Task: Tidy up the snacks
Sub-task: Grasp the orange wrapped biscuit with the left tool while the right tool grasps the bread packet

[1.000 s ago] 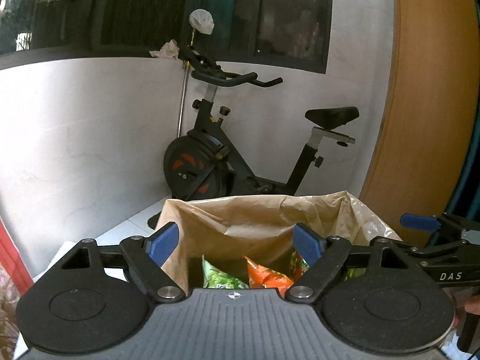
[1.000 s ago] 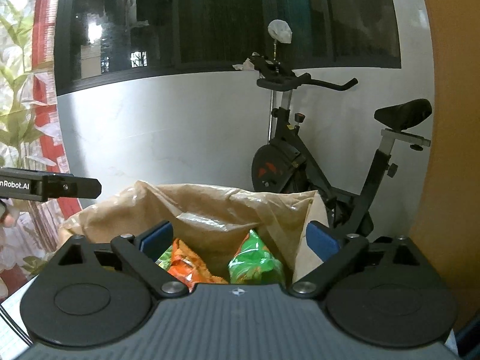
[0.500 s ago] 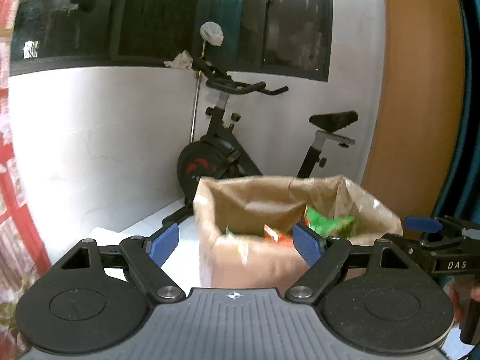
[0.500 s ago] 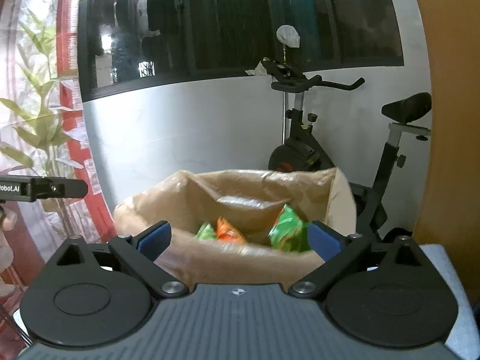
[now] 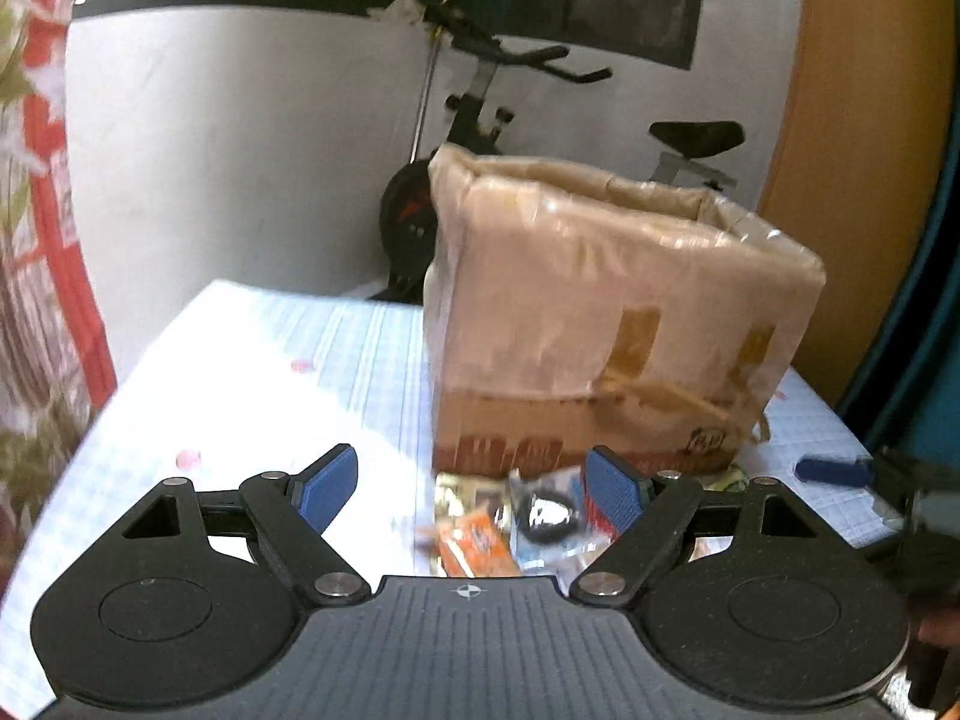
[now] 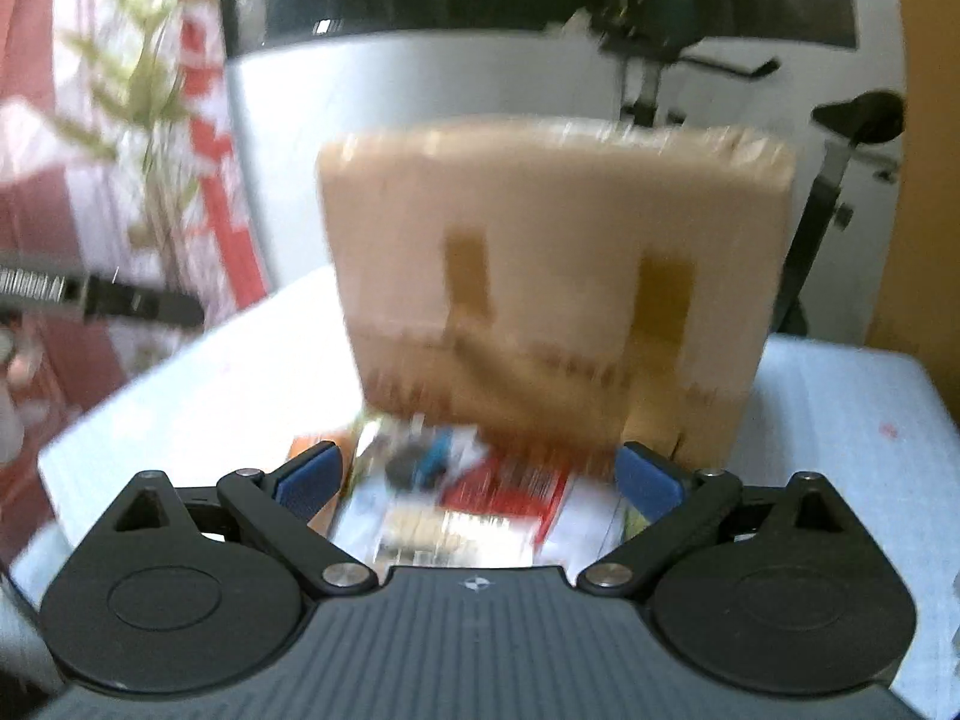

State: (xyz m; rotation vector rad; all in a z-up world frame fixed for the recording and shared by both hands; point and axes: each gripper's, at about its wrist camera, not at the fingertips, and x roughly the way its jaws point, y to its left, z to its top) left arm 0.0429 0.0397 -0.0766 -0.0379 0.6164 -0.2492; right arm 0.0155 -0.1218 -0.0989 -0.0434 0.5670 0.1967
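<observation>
A taped brown cardboard box [image 5: 606, 324] stands on the light checked tablecloth [image 5: 270, 372]; it also fills the middle of the blurred right wrist view [image 6: 558, 276]. Loose snack packets lie on the cloth in front of it: an orange packet [image 5: 474, 549] and a clear packet with a dark round item [image 5: 549, 516]; in the right wrist view, a red and white packet [image 6: 510, 492]. My left gripper [image 5: 468, 489] is open and empty above the packets. My right gripper [image 6: 477, 474] is open and empty above them. The box's inside is hidden.
An exercise bike [image 5: 480, 120] stands behind the table against a white wall. A red patterned curtain [image 5: 42, 240] hangs at the left. An orange wooden panel [image 5: 864, 150] is at the right. The right gripper's blue fingertip [image 5: 831, 471] shows at the right edge.
Both grippers have pulled back and dropped from above the box's open top to low in front of it. The box's side and the loose packets on the cloth now show.
</observation>
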